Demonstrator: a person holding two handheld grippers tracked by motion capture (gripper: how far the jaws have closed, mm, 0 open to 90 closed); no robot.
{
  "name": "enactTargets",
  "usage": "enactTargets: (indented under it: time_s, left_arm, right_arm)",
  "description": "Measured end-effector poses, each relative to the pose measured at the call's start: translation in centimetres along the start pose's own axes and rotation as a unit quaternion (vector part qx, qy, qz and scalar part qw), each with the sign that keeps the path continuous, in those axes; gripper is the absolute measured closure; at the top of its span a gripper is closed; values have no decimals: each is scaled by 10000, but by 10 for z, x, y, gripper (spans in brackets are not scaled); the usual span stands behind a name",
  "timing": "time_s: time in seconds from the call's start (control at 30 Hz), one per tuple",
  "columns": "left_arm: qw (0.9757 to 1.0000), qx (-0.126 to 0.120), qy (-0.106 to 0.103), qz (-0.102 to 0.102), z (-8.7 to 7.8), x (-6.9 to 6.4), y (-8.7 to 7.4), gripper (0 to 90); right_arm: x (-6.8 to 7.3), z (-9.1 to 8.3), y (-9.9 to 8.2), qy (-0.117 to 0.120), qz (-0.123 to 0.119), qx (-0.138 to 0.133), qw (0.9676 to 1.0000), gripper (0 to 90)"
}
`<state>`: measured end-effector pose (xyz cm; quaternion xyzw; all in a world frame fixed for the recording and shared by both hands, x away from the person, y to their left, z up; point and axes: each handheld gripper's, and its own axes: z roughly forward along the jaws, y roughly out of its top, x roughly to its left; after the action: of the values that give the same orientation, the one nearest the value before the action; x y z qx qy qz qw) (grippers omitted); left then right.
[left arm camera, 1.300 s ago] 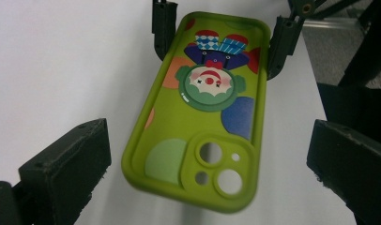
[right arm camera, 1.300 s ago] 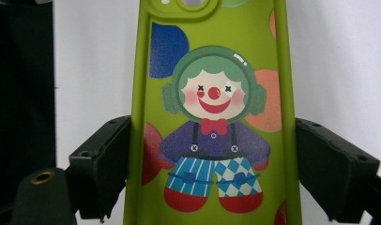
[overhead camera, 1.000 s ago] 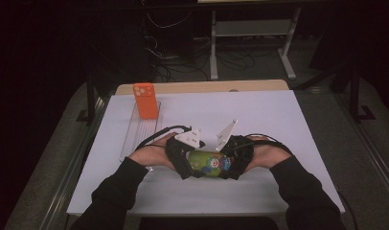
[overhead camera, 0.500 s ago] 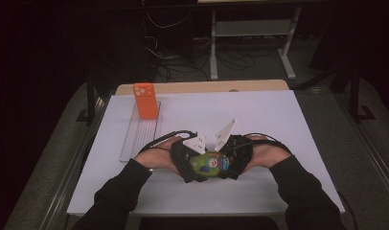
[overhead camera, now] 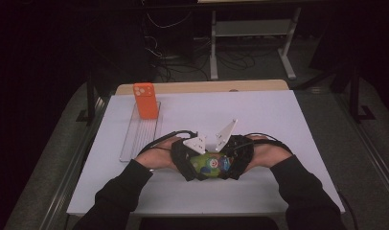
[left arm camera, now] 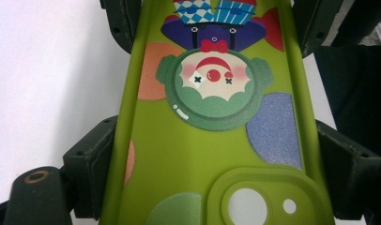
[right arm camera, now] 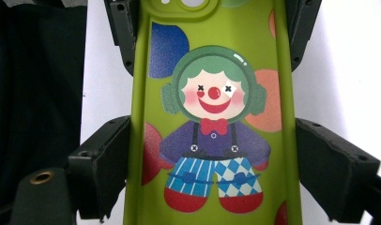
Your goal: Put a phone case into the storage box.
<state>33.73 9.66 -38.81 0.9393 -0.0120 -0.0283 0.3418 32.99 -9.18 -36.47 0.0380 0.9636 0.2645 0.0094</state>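
Note:
A green phone case [overhead camera: 209,165] printed with a clown lies level between both grippers near the table's front edge. My left gripper [overhead camera: 185,160] holds its camera-hole end; its jaws have just been closing and now press both long edges of the case [left arm camera: 212,140]. From the other side my right gripper [overhead camera: 238,155] grips the end with the clown's feet, its jaws tight on the case's [right arm camera: 212,117] two sides. The right gripper's jaws also appear at the top of the left gripper view. Each gripper carries a white three-cornered plate.
An orange phone case [overhead camera: 145,100] stands upright on a clear ridged tray [overhead camera: 141,136] at the left back of the white table sheet [overhead camera: 279,124]. A wooden edge runs along the far side; dark floor, cables and desk legs lie beyond.
The left hand has edged slightly toward the case and a little nearer the table's front. The right hand and the case stay put.

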Motion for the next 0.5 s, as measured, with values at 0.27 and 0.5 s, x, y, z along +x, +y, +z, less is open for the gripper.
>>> enactTargets:
  time_s: [0.27,0.5]
  left_arm:
    - [10000,14,40,61,-2,2,0,159]
    - [9995,5,250,-207,-3,5,-1,160]
  right_arm:
    - [-1,0,-4,-55,-20,-164,9998,141]
    - [-6,-13,-13,-302,474,-685,9961,4]
